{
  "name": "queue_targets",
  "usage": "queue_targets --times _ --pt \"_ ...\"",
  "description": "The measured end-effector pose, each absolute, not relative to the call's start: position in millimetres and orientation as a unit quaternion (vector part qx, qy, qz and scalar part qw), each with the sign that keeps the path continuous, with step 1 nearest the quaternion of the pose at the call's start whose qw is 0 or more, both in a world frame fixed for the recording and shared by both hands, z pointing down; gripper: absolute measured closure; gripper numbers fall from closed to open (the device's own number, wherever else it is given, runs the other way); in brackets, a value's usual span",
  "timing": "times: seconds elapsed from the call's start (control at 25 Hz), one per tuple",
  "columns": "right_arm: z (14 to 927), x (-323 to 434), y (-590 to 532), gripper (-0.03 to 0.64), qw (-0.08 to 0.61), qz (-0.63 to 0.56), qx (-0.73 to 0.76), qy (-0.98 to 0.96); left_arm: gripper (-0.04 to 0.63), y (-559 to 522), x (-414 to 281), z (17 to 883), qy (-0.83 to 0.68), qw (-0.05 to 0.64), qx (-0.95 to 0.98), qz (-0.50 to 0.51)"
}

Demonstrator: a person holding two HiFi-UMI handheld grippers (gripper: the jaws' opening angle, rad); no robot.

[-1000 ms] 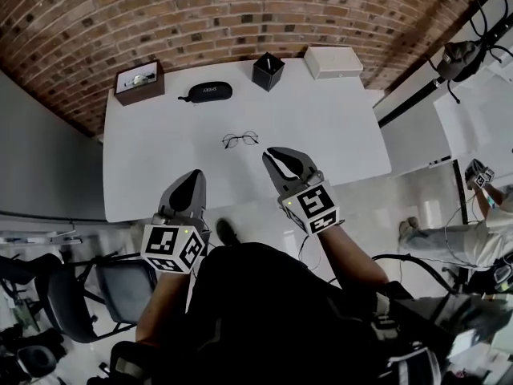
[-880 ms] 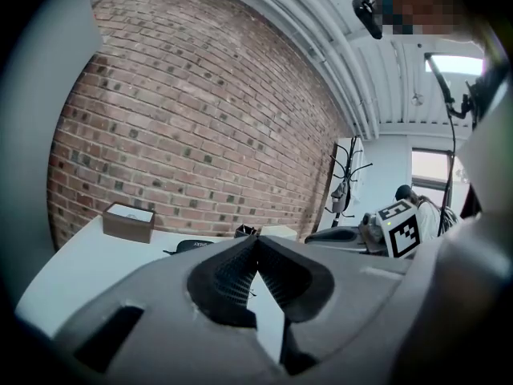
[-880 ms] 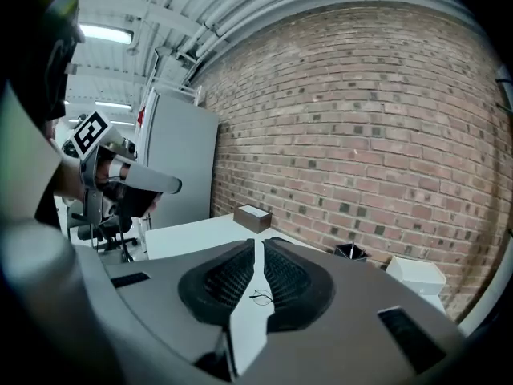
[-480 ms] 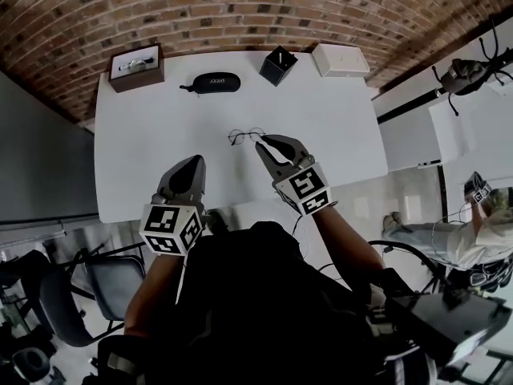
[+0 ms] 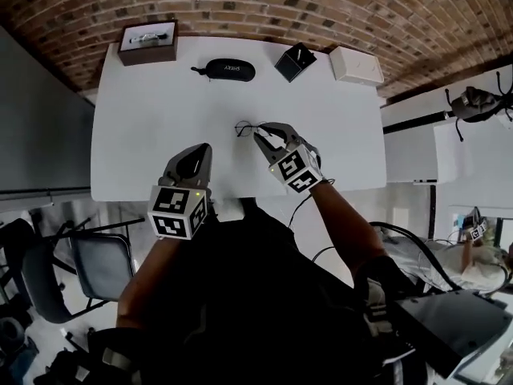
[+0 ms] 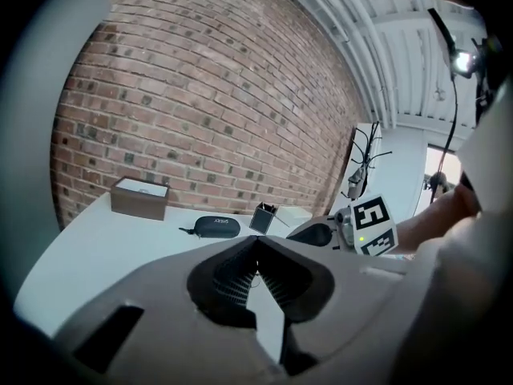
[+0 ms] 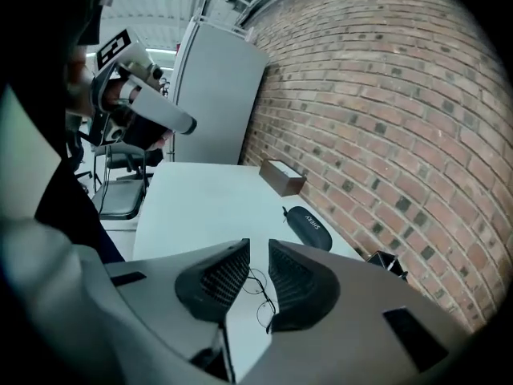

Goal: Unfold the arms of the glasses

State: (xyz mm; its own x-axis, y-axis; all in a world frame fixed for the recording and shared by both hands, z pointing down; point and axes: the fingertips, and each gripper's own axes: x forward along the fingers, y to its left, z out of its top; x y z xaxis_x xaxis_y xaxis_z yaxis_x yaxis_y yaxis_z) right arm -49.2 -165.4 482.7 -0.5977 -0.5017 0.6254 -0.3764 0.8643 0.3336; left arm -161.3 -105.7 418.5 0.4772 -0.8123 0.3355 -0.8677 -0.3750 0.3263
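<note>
Both grippers have come down toward the white table (image 5: pixel 152 111) since a second ago, and the right gripper (image 5: pixel 261 132) has gone further. Its jaws are open, with the glasses (image 5: pixel 244 127) lying just in front of the gap, near the middle of the table. The left gripper (image 5: pixel 202 149) hangs by the near edge, jaws closed on nothing. I think the glasses are light, thin and easy to bend, so pinch softly on the wire frame by a hinge, not on the lenses.
</note>
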Motion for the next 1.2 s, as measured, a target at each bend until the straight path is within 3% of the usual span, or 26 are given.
queue_targets --times 0.56,1.2 --pt "570 -63 -166 0.546 0.466 -0.171 0.044 -0.867 0.584 -113 -156 451 -0.576 0.291 0.761 0.065" --pt "629 -80 -174 0.535 0.505 -0.26 -0.087 -0.819 0.584 -88 -161 475 -0.629 0.321 0.704 0.079"
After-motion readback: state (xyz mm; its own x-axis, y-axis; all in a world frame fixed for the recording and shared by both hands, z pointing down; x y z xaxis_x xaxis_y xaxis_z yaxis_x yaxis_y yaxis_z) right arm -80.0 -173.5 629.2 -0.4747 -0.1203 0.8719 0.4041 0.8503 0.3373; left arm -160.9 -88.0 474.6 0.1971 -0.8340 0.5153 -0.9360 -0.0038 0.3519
